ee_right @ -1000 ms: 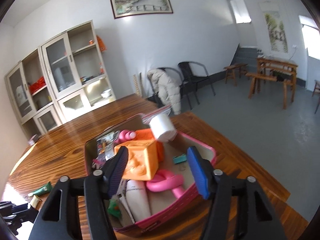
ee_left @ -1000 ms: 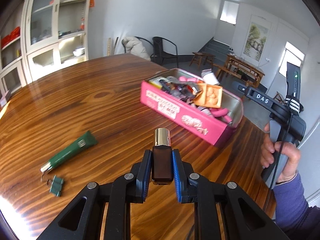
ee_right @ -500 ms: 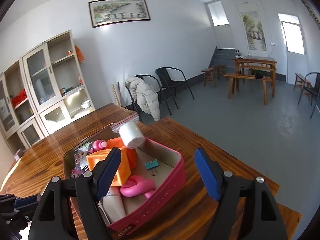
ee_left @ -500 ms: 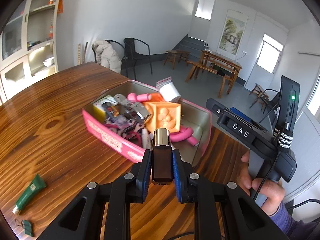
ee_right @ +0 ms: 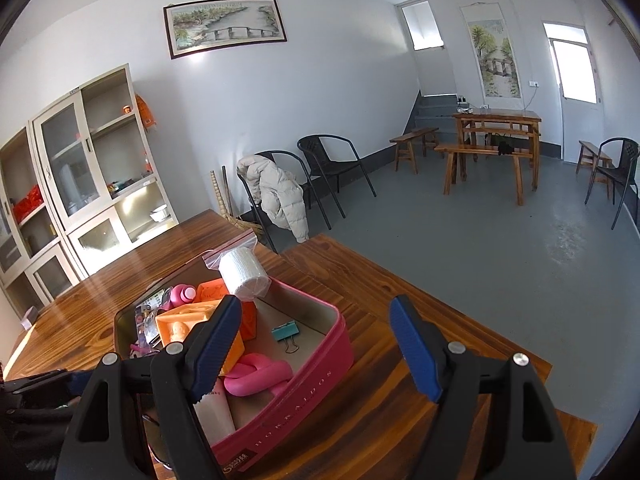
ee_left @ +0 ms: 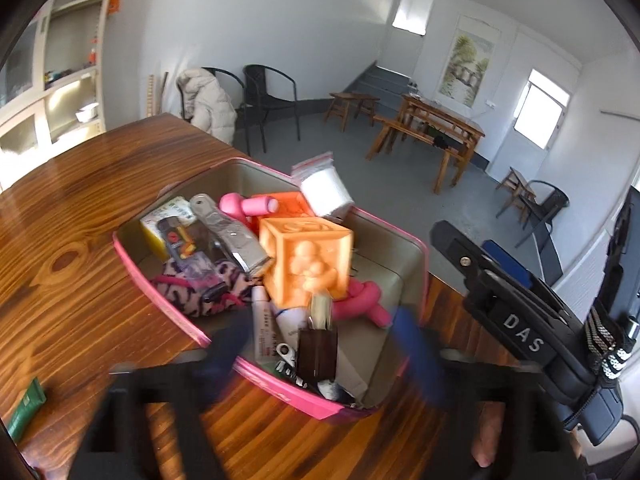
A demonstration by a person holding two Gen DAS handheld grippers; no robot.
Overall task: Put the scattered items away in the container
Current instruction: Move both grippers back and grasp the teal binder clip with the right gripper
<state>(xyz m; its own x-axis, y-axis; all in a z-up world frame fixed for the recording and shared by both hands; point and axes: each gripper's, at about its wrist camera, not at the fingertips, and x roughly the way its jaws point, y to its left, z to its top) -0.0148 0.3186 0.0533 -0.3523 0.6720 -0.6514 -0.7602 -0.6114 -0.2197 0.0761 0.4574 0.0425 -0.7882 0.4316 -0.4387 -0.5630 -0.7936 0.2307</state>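
Brown bottle (ee_left: 317, 350) with gold cap sits between spread fingers of left gripper (ee_left: 320, 354), pads clear of it after jaws just opened; long axis points away, over near corner of pink tin (ee_left: 416, 248). Right gripper (ee_right: 316, 346) spread, empty, beside tin. Green tube (ee_left: 25, 410) left on tabletop (ee_left: 80, 280), nearer left hand.

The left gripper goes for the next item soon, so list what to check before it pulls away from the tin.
1. Left gripper jaws have just been opening, now wide: ok.
2. Dark bottle between them, not gripped, over the pink tin: ok.
3. Bottle settled inside the tin: cannot tell, blurred.
4. Right gripper open and empty: ok.
5. Green tube lies on the table, not tidied: not ok.
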